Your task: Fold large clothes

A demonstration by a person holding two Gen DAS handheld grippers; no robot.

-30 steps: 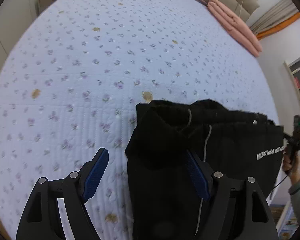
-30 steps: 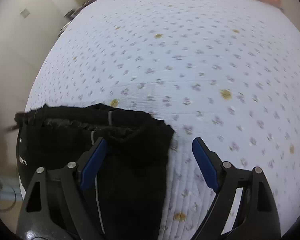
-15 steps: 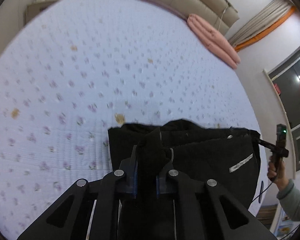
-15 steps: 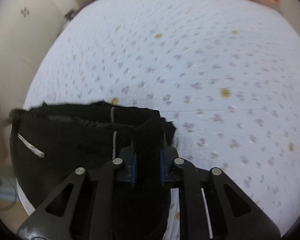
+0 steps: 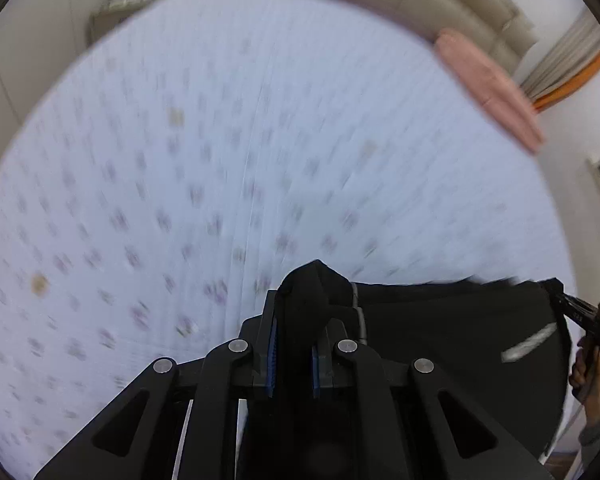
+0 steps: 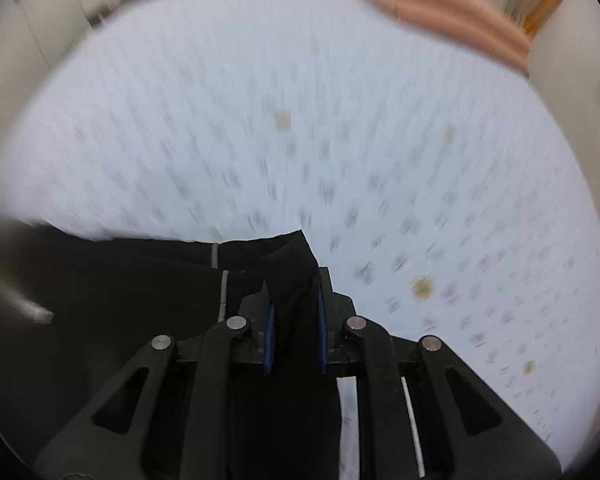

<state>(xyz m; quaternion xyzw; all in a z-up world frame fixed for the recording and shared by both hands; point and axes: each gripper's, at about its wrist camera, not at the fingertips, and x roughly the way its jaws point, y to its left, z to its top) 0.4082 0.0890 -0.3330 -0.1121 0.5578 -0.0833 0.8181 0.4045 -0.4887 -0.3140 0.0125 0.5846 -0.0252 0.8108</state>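
Black garment (image 5: 440, 332) was dark, soft cloth with pale grey piping and small white label, stretched between your two grippers above floral bedspread (image 5: 220, 160). Your left gripper (image 5: 294, 344) was pinching bunched fold of it — blue pads pressed on cloth from both sides, fold poking up beyond fingertips, rest trailing rightward. Your right gripper (image 6: 294, 320) was clamped likewise on opposite corner of garment (image 6: 120, 280) — cloth ran off to its left. Both jaws had just closed onto fabric. Views blurred; pink bolster (image 5: 488, 88) lay at far edge of bed.
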